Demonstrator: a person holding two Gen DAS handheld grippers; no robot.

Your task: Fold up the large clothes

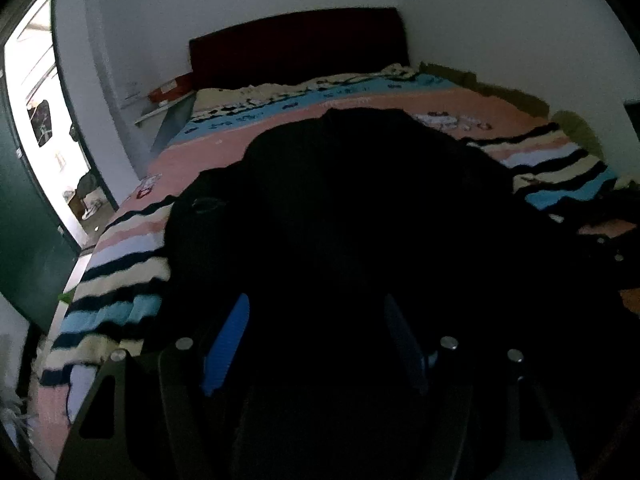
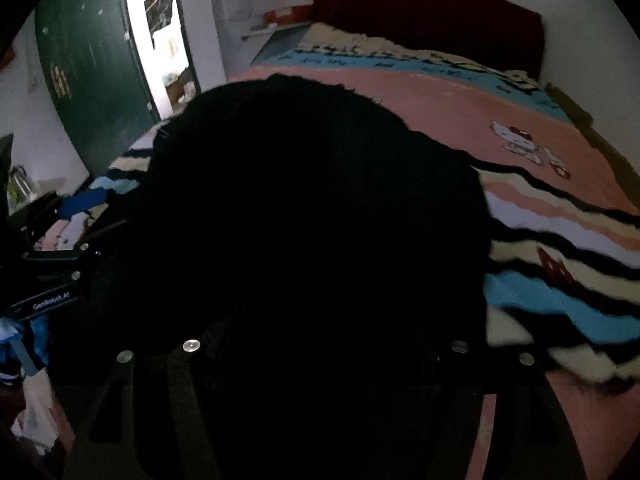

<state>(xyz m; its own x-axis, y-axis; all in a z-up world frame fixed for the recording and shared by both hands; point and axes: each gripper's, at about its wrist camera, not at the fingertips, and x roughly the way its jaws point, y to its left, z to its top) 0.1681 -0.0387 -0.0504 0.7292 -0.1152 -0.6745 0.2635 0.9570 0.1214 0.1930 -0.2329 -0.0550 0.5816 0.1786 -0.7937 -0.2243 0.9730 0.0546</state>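
A large black garment lies spread on the bed over a pink, blue and striped blanket. In the left wrist view my left gripper hangs over the garment's near part. Its blue pads stand wide apart and the inner faces are bare. In the right wrist view the black garment fills the middle. My right gripper is lost in that darkness; only its bolted frame shows, and its fingers cannot be made out. At the left edge of that view a blue finger of the left gripper reaches in beside the garment.
A dark red headboard stands against the white wall at the far end. A green door and a bright doorway are left of the bed. A shelf with a red box sits beside the headboard. A cartoon cat print marks the blanket's right side.
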